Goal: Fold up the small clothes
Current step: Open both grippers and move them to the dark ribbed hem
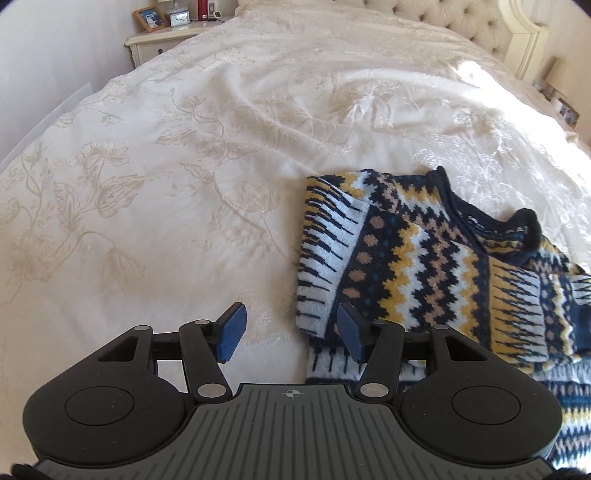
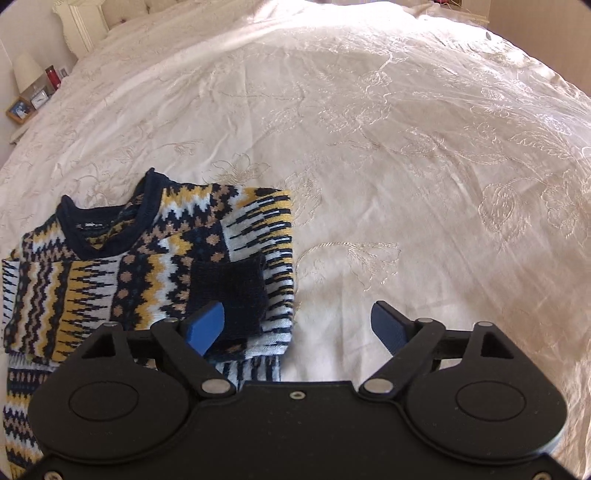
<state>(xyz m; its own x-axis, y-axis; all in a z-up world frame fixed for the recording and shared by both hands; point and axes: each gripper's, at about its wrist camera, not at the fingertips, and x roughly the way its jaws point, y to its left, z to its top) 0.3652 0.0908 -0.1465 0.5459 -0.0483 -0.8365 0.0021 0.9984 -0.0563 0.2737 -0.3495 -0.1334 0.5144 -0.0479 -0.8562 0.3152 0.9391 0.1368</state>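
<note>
A small knitted sweater [image 1: 424,266] in navy, yellow, white and tan zigzags lies on the cream bedspread [image 1: 184,184], its sleeves folded in over the body and its navy collar pointing away. My left gripper [image 1: 291,334] stands open over the sweater's left edge, with nothing between its blue pads. In the right wrist view the same sweater [image 2: 129,273] fills the lower left, and a navy cuff [image 2: 232,295] lies on top. My right gripper [image 2: 299,326] is open wide at the sweater's right edge, its left pad above the cuff.
The embroidered cream bedspread [image 2: 406,166] stretches wide around the sweater. A tufted headboard [image 1: 443,18] stands at the far end. A bedside table [image 1: 162,38] carries a photo frame, a clock and a red item.
</note>
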